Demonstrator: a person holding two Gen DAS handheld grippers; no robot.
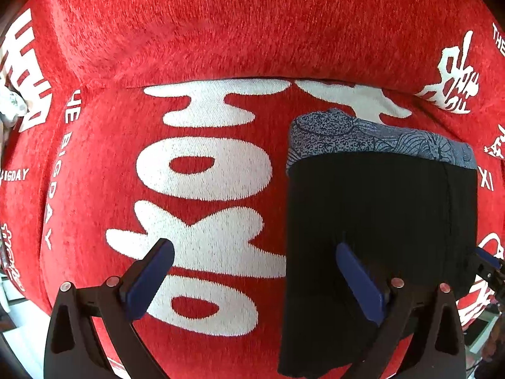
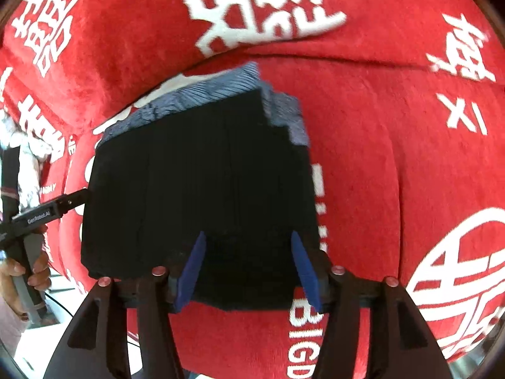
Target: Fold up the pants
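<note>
Pants (image 2: 195,183), black with a blue patterned band, lie folded into a compact block on the red printed blanket (image 1: 221,31), band end pointing toward the blanket's far fold, long axis running near-to-far. Left gripper (image 1: 252,281) is spread wide, one finger on the pants' left edge; right gripper (image 2: 249,271) is released, jaws parted over the near edge. Risk: either finger could snag the top layer on lifting and undo the fold.

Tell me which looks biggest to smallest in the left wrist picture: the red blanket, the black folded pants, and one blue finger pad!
1. red blanket, which fills almost the whole view.
2. black folded pants.
3. blue finger pad, smallest, though it sits nearest the camera and so looks bigger than it is.
</note>
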